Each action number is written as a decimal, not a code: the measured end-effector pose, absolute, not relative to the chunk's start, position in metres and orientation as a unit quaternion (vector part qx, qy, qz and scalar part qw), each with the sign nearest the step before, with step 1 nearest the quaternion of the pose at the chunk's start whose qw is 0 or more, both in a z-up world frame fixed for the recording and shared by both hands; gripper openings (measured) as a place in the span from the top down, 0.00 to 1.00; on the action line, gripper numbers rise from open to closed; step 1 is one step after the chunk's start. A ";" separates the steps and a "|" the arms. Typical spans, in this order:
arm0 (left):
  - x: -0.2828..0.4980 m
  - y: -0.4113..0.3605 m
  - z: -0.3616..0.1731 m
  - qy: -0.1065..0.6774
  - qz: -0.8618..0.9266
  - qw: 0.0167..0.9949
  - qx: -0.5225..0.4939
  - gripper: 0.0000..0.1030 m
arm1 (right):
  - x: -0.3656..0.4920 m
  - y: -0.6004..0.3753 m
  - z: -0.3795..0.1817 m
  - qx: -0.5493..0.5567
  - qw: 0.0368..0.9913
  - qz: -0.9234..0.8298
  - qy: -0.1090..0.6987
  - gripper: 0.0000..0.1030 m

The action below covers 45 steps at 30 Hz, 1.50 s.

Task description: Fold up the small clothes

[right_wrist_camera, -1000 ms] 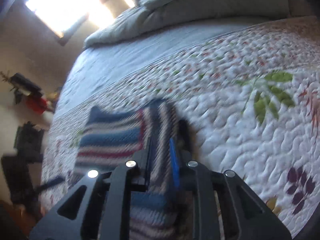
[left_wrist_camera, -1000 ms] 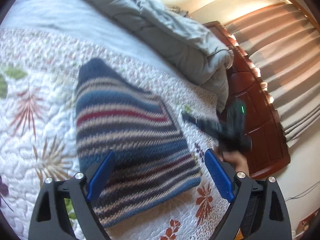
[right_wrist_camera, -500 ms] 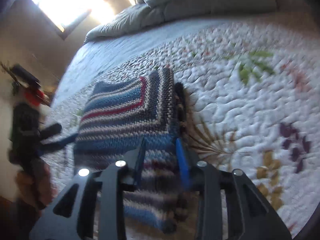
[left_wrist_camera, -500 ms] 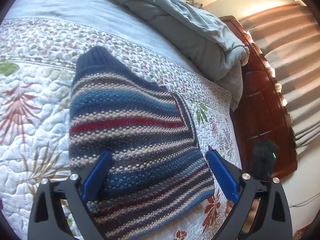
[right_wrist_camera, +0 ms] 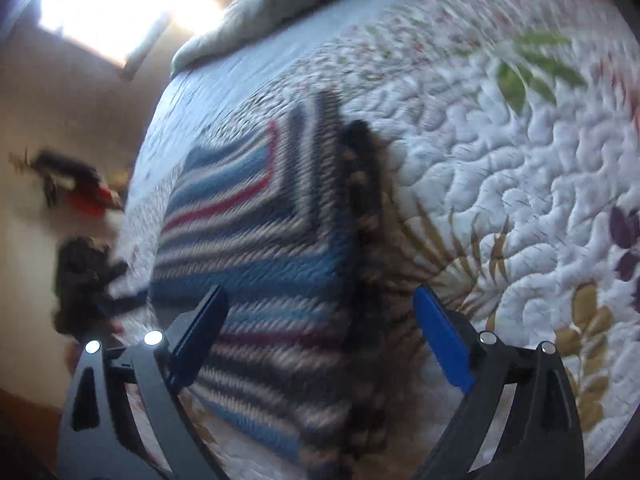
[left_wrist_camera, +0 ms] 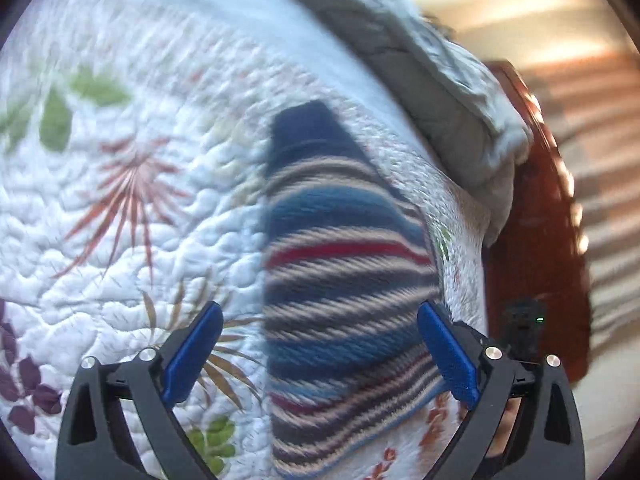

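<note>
Striped knit sweater [left_wrist_camera: 344,280], folded to a rough rectangle, lies flat on the quilted bedspread [left_wrist_camera: 120,240]. Judged thick, soft and light: it will sag and unfold if lifted by one layer, not slippery, nothing fragile. Best hold: pinch through all layers at a folded edge or corner, both sides together.

Left gripper [left_wrist_camera: 320,356]: fingers [left_wrist_camera: 192,354] spread wide, sweater's near part between them, no pad pressing on it. Right gripper [right_wrist_camera: 320,340]: fingers [right_wrist_camera: 442,340] have just been opening, now spread wide; sweater's dark folded edge [right_wrist_camera: 364,184] runs ahead between them, not pinched.

Grey duvet [left_wrist_camera: 440,92] bunched well beyond the fingers.
</note>
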State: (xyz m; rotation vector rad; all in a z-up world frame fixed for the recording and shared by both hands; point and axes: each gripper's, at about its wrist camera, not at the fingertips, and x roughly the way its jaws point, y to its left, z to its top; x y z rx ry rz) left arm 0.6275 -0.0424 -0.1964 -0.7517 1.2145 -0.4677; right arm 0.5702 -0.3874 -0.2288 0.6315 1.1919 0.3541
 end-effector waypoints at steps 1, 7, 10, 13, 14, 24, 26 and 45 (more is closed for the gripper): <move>0.631 -0.041 -0.202 0.552 -0.217 0.725 -0.349 0.05 | 0.578 -0.396 -0.238 0.324 0.750 0.174 0.550 0.10; 0.650 -0.051 -0.232 0.558 -0.279 0.684 -0.378 0.05 | 0.611 -0.411 -0.276 0.410 0.683 0.232 0.558 0.06; 0.656 -0.063 -0.242 0.555 -0.307 0.664 -0.395 0.04 | 0.620 -0.392 -0.278 0.391 0.676 0.261 0.567 0.05; 0.659 -0.078 -0.247 0.557 -0.316 0.665 -0.383 0.04 | 0.626 -0.370 -0.279 0.367 0.667 0.292 0.579 0.06; 0.660 -0.082 -0.250 0.561 -0.315 0.664 -0.382 0.04 | 0.627 -0.366 -0.278 0.356 0.670 0.292 0.583 0.11; 0.653 -0.091 -0.230 0.574 -0.275 0.694 -0.336 0.37 | 0.611 -0.349 -0.259 0.307 0.716 0.252 0.574 0.59; 0.648 -0.090 -0.222 0.570 -0.272 0.703 -0.326 0.40 | 0.607 -0.345 -0.250 0.300 0.727 0.245 0.567 0.61; 0.477 0.044 -0.125 0.536 -0.275 0.745 -0.286 0.42 | 0.439 -0.174 -0.156 0.238 0.780 0.291 0.501 0.63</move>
